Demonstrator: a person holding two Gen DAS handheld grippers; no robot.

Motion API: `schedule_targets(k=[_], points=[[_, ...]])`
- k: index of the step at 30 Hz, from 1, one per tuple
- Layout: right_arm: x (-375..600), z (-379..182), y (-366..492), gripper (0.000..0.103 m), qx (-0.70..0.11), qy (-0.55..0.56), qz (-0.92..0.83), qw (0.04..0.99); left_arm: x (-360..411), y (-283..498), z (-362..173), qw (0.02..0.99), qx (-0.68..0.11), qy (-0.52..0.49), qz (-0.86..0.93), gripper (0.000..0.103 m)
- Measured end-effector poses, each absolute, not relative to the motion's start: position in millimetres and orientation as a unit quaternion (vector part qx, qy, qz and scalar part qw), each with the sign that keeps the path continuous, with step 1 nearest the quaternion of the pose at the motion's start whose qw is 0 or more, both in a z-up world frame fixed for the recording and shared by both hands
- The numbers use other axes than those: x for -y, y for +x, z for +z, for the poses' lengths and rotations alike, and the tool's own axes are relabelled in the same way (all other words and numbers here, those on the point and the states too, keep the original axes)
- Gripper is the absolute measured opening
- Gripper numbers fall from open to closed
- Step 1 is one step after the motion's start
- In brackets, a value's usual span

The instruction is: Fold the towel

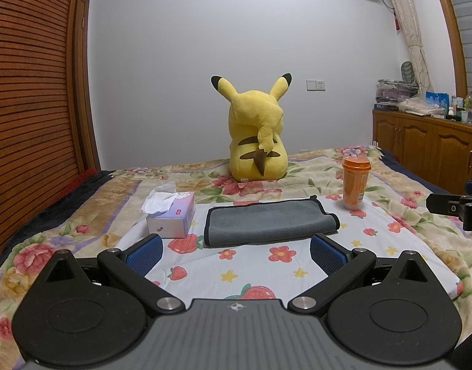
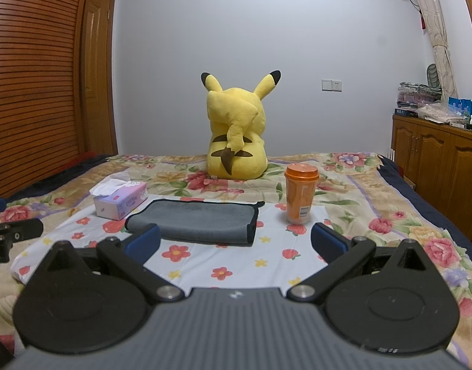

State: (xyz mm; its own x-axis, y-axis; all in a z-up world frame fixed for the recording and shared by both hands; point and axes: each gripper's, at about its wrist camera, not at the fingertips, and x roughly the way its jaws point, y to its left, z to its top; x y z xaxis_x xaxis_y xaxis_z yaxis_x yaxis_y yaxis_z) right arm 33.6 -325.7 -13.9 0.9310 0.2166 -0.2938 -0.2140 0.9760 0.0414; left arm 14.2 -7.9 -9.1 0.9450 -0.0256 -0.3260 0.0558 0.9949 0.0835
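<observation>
We see a matt grey cloth towel with black trim, a plush yellow toy, a glossy orange plastic cup, a cardboard tissue box, ribbed blue rubbery fingers and slatted polished wood doors.

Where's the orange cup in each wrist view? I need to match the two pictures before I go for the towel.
Left wrist view: the orange cup stands right of centre, beyond the grey towel's far right corner.
Right wrist view: the orange cup stands just right of centre, beside the towel's right end.
Shared landmark: the yellow Pikachu plush, back turned, behind the towel in both.
</observation>
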Motion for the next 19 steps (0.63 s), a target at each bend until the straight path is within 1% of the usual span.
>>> schedule_targets(k=[19], points=[[325.9,-14.3,33.8,0.103,-0.15,0.004,0.11,0.983,6.4,14.0,-9.9,0.985,-0.164,0.048,-0.021,0.103]])
